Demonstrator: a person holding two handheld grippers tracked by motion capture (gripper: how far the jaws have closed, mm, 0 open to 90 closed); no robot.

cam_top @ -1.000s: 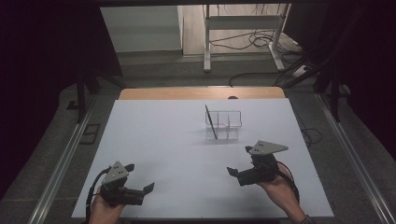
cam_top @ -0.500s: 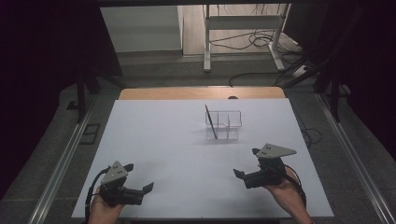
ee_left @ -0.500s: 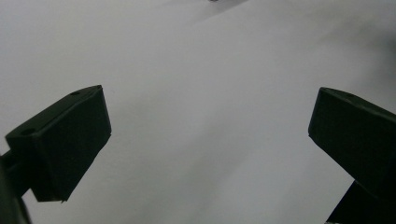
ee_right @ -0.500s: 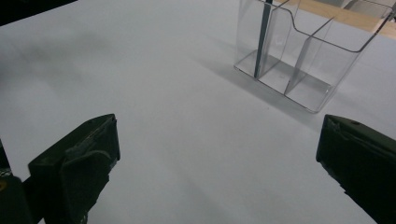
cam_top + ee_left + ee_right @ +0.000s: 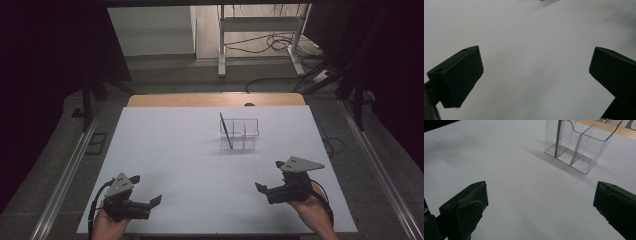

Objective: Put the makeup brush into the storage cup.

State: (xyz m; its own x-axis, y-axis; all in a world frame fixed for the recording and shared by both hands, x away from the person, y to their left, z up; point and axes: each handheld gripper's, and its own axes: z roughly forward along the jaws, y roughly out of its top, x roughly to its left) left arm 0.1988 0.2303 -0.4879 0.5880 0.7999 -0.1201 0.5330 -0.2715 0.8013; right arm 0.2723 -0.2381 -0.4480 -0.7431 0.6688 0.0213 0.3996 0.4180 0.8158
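Right tool (image 5: 266, 192) released, empty, low over the tabletop (image 5: 190, 150). Clear holder (image 5: 579, 147) sits ahead of it, well apart, with a dark pen (image 5: 226, 131) leaning inside, likely parked. Left tool (image 5: 150, 204) released too, resting near the edge.

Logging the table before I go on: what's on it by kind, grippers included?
Clear divided holder: 1
Dark pen standing in it: 1
Grippers, jaws open: 2, left gripper and right gripper
Total: 4
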